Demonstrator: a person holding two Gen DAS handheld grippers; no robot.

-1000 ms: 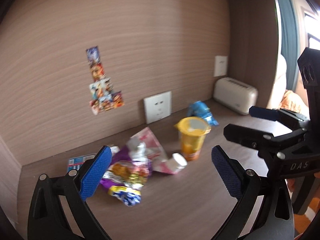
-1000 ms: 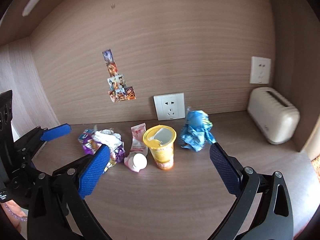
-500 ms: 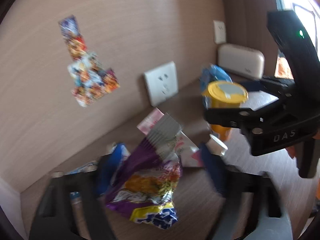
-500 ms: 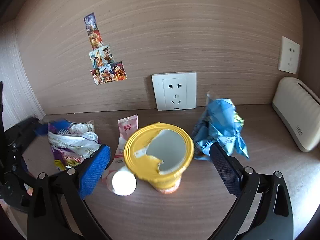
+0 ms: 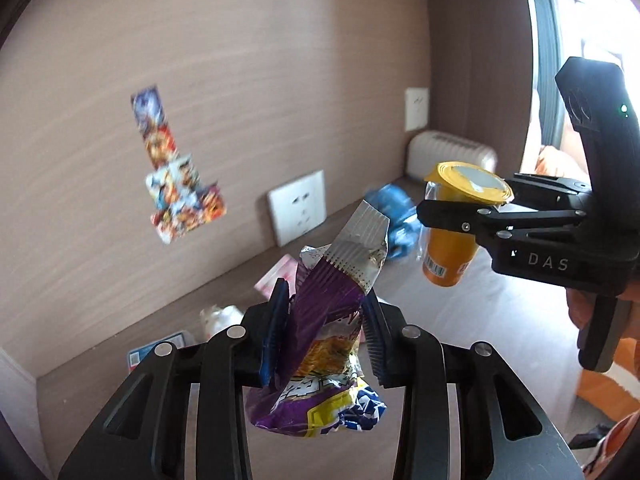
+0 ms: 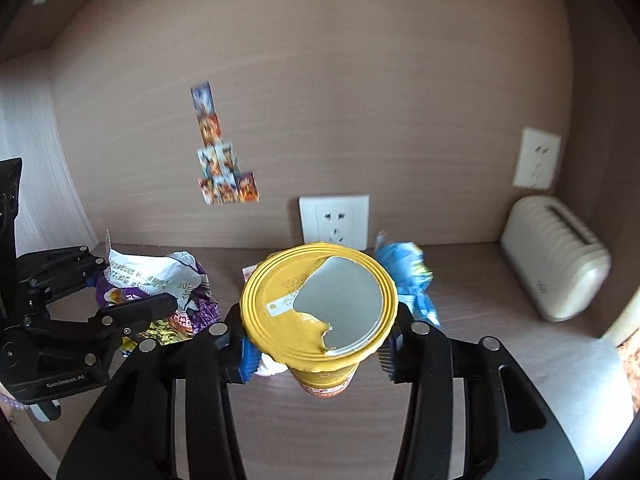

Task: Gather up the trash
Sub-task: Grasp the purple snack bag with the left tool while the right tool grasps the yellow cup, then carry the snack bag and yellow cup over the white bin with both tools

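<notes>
Nearest to us in the left wrist view, the left gripper has just been closing, and its blue-padded fingers now clamp a crumpled purple snack bag between them. The bag's silver torn top sticks up above the pads and its printed lower end hangs below them, clear of the bench.

In the right wrist view, the right gripper has likewise just been closing, and it pinches a yellow cup just under its rim, one finger on each side. The cup stands upright in the grip, its foil lid partly peeled back to show grey. From the left wrist view we see the cup held off the bench, its base in the air.

Just behind the cup lie a small white bottle, mostly hidden by the left-hand finger, and a pink packet. Further back on the bench is a crumpled blue wrapper, near the wall. A small blue-and-white packet lies at the left end.

On the wall behind we see a white socket and a column of colourful stickers. At the far right end stands a cream ribbed appliance, with a second socket above it.
</notes>
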